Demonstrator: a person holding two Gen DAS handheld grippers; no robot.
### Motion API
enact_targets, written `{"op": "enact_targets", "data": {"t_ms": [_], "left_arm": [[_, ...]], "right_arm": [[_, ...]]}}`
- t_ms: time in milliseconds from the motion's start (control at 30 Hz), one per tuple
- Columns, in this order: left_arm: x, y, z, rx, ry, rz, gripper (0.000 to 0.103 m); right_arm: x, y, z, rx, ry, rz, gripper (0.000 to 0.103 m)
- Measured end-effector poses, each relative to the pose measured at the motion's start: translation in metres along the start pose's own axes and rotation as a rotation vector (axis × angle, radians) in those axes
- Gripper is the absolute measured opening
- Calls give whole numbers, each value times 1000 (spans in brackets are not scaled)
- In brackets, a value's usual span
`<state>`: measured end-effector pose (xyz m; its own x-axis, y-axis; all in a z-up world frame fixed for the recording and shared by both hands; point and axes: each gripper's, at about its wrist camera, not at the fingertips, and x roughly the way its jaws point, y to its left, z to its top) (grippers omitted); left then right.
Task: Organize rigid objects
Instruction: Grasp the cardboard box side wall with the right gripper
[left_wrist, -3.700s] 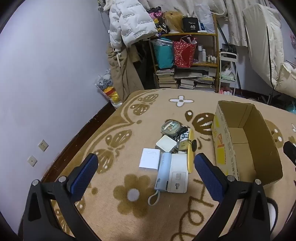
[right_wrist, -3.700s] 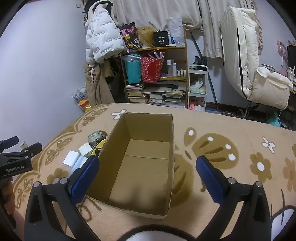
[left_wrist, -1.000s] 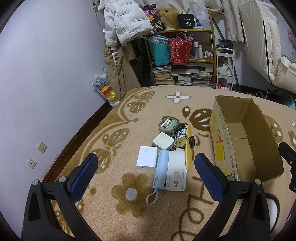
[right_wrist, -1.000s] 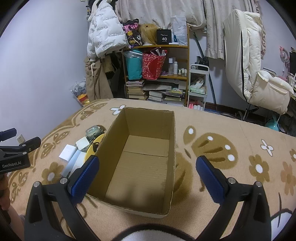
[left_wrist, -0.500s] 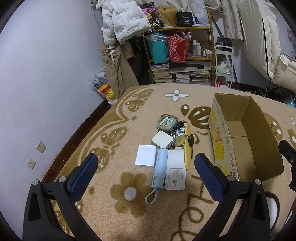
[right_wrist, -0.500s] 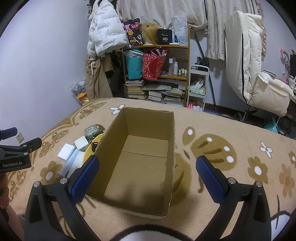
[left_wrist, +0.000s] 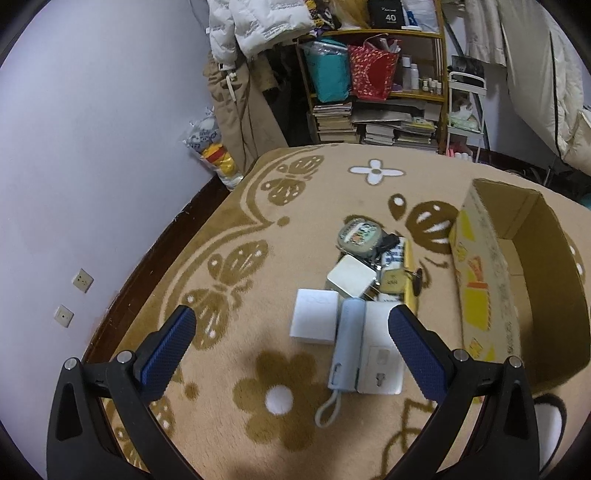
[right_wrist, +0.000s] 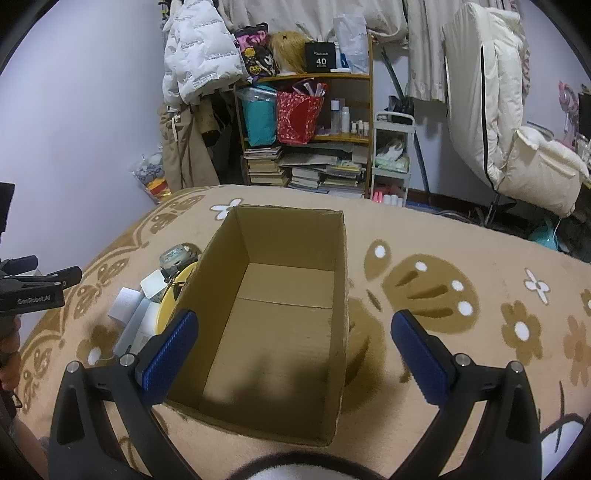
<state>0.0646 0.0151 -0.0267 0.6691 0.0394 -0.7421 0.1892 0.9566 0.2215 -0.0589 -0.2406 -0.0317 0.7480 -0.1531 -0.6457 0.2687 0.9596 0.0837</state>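
Cardboard box sits empty beside the gadget pile; both tongs gape, released.

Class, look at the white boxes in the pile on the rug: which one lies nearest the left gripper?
The flat white box beside the pale blue power bank; it sits at the pile's near end, its right edge behind the left gripper's right finger.

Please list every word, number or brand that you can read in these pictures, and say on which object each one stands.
"40": black box on top of the shelf; the small print above and below the number is too small to read.
"GenRobot.AI": side of the left claw, as the right wrist view shows it.
Print on the cardboard box, the round tin and the white jacket: too blurred to read.
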Motion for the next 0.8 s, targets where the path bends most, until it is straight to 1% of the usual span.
{"op": "enact_targets", "data": {"t_ms": [100,133,333,533,700,800], "left_arm": [[11,5,7,1,16,14,103],[15,6,8,-1,23,15,103],[45,9,11,-8,85,10,103],[77,7,9,-8,147,19,103],[108,8,10,-2,194,36,103],[124,7,8,4,215,59,103]], "right_arm": [[6,-3,2,11,15,4,103],[9,2,2,10,20,4,103],[21,-1,4,22,60,17,103],[36,-8,5,39,99,-8,103],[51,-17,3,67,149,-12,103],[61,-20,0,66,191,-25,93]]}}
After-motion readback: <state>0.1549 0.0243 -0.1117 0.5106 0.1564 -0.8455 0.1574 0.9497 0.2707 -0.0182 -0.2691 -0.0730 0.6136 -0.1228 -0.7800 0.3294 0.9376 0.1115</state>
